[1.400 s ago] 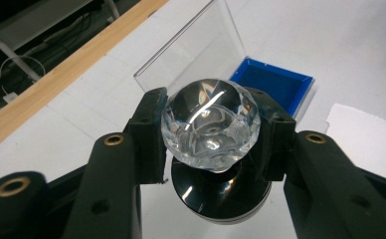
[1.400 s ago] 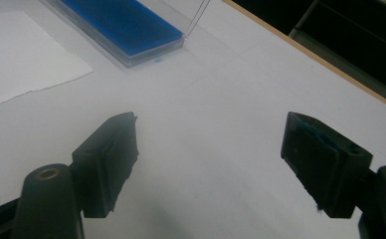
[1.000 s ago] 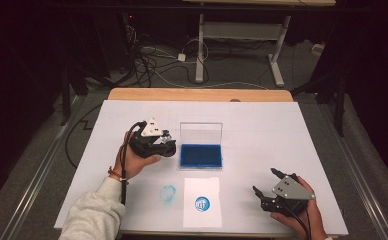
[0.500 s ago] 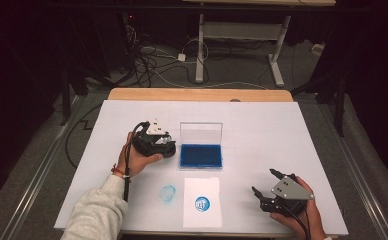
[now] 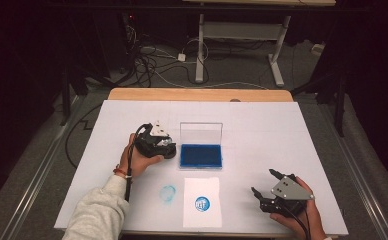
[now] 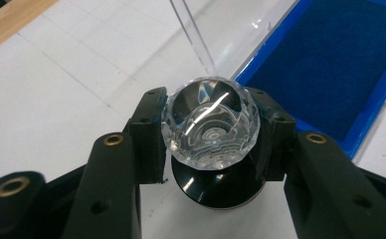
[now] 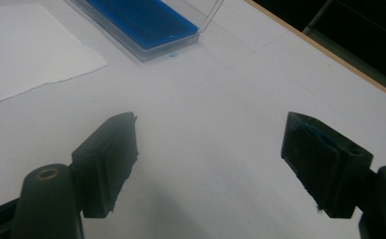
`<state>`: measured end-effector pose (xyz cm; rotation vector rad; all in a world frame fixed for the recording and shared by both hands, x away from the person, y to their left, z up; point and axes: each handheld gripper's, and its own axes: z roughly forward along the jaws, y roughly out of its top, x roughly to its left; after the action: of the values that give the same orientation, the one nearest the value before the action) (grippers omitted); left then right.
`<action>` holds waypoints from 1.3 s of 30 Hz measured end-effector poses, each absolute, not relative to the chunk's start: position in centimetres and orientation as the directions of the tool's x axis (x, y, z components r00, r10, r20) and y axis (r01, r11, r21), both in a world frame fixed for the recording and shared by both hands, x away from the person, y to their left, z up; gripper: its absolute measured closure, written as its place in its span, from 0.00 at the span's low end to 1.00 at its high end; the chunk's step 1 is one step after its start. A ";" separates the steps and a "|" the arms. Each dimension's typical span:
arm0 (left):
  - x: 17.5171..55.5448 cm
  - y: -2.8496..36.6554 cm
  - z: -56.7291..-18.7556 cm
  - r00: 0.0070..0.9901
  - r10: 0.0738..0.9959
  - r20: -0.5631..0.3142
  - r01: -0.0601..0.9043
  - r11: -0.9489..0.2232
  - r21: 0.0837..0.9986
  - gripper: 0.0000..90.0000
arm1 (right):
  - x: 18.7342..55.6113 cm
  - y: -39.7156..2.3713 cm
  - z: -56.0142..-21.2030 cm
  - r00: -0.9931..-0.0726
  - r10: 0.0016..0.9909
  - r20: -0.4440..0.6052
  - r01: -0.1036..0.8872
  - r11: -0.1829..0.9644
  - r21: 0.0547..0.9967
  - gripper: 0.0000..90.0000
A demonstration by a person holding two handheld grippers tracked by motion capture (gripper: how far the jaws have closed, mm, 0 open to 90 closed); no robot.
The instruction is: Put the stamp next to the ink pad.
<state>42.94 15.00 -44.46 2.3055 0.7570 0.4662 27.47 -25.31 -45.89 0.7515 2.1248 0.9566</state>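
The left tool [image 6: 208,144] pinches a clear faceted stamp with a round black base [image 6: 210,130], upright just beside the open blue ink pad tray [image 5: 200,156], which lies to its right. The right tool [image 5: 266,184] rests spread and empty, well apart on the white tabletop [image 5: 262,130].

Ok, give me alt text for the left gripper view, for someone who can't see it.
The left tool is shut on a stamp with a clear faceted knob and black base, held just above the white table. A blue ink pad with its clear lid standing open lies just beyond.
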 end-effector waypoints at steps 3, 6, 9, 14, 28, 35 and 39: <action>43.0 15.0 -44.8 0.770 0.628 0.116 0.396 -0.612 0.684 0.60 | 27.5 -25.3 -45.9 -0.602 0.722 -0.341 0.221 0.561 0.798 0.25; 43.0 14.9 -44.9 0.771 0.627 0.113 0.397 -0.611 0.685 0.60 | 27.5 -25.3 -45.9 -0.601 0.722 -0.342 0.222 0.562 0.796 0.25; 42.8 14.7 -45.2 0.772 0.623 0.129 0.393 -0.627 0.673 0.59 | 27.5 -25.3 -45.9 -0.602 0.721 -0.344 0.226 0.566 0.793 0.25; 42.9 14.7 -45.3 0.772 0.622 0.128 0.398 -0.631 0.666 0.59 | 27.4 -25.2 -45.9 -0.602 0.720 -0.347 0.219 0.566 0.795 0.25; 42.6 14.7 -44.9 0.769 0.626 0.127 0.393 -0.620 0.680 0.53 | 27.4 -25.2 -46.0 -0.610 0.711 -0.349 0.220 0.576 0.788 0.25; 42.6 14.8 -44.7 0.761 0.636 0.129 0.391 -0.607 0.692 0.46 | 27.4 -25.1 -46.0 -0.612 0.707 -0.354 0.217 0.580 0.785 0.25; 42.5 14.8 -44.7 0.754 0.644 0.134 0.394 -0.605 0.692 0.42 | 27.4 -25.1 -46.0 -0.613 0.705 -0.357 0.215 0.583 0.784 0.25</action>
<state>42.54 14.77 -44.72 2.2892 0.7738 0.4932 27.38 -25.06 -45.97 0.7282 2.1406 0.9398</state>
